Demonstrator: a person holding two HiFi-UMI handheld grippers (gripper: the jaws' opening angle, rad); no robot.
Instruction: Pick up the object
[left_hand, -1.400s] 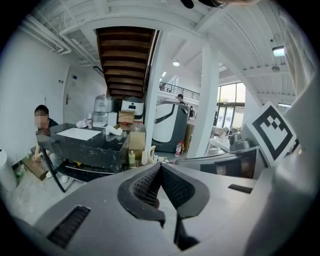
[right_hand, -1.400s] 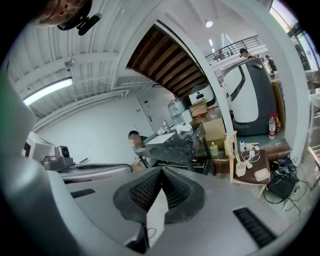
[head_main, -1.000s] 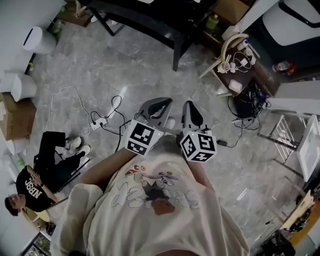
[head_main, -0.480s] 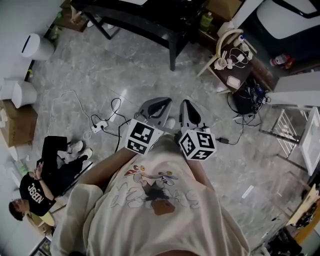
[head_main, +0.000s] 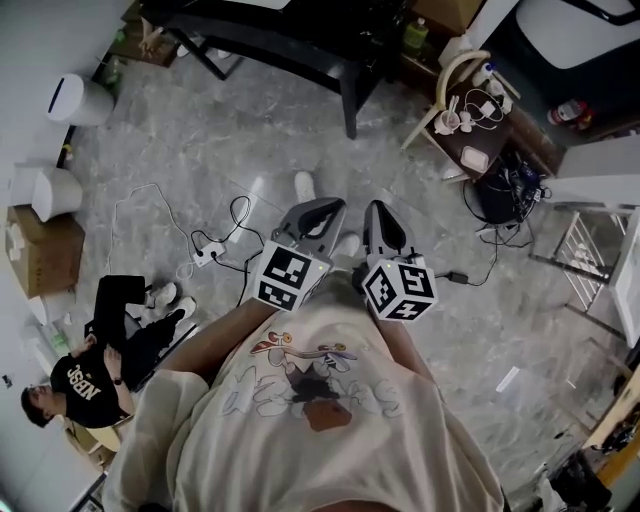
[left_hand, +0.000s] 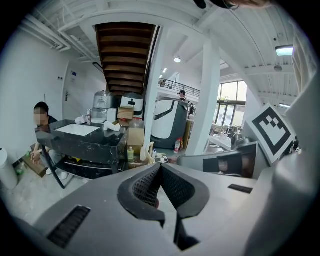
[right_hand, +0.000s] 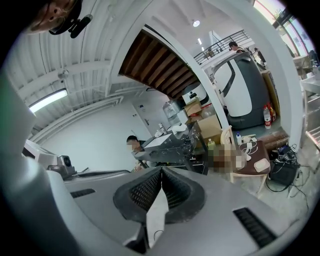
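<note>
Both grippers are held side by side in front of the person's chest, above a grey marble floor. My left gripper (head_main: 322, 207) has its jaws closed tip to tip, and the left gripper view shows nothing between the ribbed pads (left_hand: 146, 186). My right gripper (head_main: 379, 212) is also shut and empty, its pads (right_hand: 175, 192) meeting along one line. Both point towards a black marble table (left_hand: 85, 141) that carries a white sheet and small items. That table (head_main: 300, 45) lies at the top of the head view. I cannot tell which thing is the task's object.
A person sits on the floor at the lower left (head_main: 95, 365). A power strip with cables (head_main: 207, 253) lies left of the grippers. White bins (head_main: 78, 98), a cardboard box (head_main: 40, 245) and a small wooden chair with chargers (head_main: 465, 135) stand around. A white shoe (head_main: 304, 185) is ahead.
The head view has shifted slightly and a white shoe has appeared on the floor beyond the left gripper. Both grippers stay shut and close together.
</note>
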